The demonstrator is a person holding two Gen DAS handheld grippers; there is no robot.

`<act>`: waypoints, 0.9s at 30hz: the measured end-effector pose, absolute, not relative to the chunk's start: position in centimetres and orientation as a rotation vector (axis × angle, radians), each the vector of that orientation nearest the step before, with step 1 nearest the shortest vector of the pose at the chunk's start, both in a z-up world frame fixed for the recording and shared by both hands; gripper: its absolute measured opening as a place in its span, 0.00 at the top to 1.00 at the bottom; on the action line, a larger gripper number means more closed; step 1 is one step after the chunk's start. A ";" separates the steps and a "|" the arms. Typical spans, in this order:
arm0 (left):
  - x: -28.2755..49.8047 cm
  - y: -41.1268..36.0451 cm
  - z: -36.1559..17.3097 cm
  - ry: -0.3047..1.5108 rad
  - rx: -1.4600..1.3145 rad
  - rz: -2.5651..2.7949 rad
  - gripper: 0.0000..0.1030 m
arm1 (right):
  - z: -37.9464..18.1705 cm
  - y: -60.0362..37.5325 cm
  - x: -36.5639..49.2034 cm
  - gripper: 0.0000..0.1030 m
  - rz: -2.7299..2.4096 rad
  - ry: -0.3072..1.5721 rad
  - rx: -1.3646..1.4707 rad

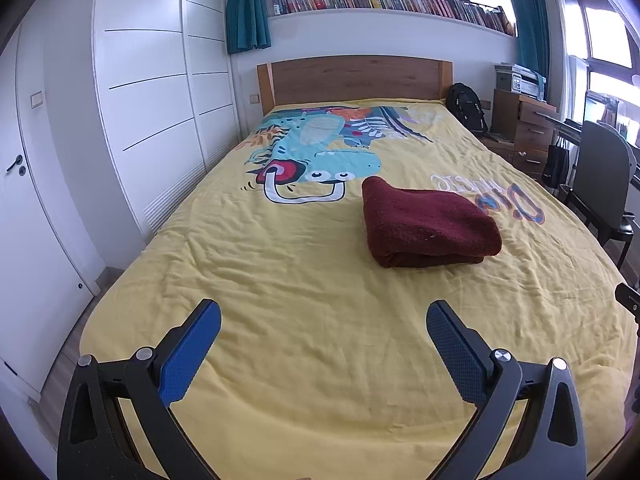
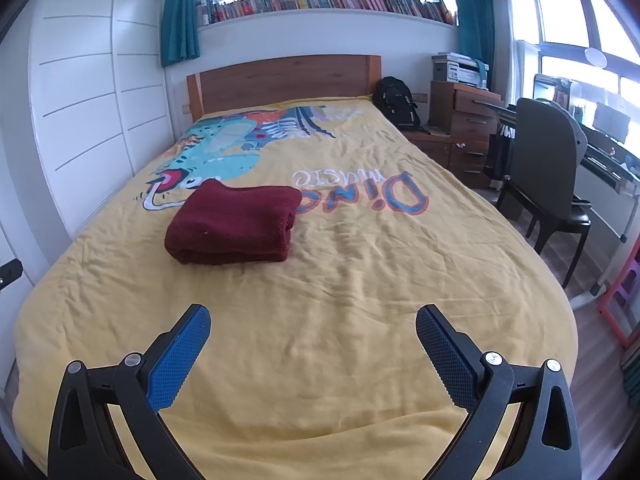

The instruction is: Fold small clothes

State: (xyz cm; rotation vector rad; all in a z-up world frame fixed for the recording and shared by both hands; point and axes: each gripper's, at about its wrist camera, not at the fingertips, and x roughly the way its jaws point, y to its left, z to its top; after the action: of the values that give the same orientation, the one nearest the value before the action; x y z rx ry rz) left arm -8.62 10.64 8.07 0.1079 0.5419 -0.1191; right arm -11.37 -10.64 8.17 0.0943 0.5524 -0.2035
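Folded maroon garment (image 1: 430,226) on bed (image 1: 280,280), well beyond both empty, spread jaws

The left gripper (image 1: 323,322) has two black plastic arms that end in blue pads (image 1: 188,354) with a fine dotted texture, and round silver screws (image 1: 145,353) sit at the joints. Each black arm has a triangular cut-out near its base. The right gripper (image 2: 313,326) looks the same: black frame, blue textured pads (image 2: 446,356), silver screws (image 2: 493,359) on the pivots.
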 end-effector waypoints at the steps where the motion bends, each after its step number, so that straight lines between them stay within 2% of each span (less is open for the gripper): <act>1: -8.7 10.6 8.1 0.542 0.107 -0.117 0.01 | 8.1 -10.6 -11.4 0.00 -0.205 0.553 0.094; 27: -8.2 10.4 6.9 0.569 0.090 -0.119 0.01 | 6.2 -11.2 -10.7 0.00 -0.235 0.598 0.089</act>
State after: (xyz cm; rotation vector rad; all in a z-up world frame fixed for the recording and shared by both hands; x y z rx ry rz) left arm -8.19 10.35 6.92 0.0896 0.5693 -0.1190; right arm -10.70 -11.19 6.17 0.0888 0.5976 -0.2348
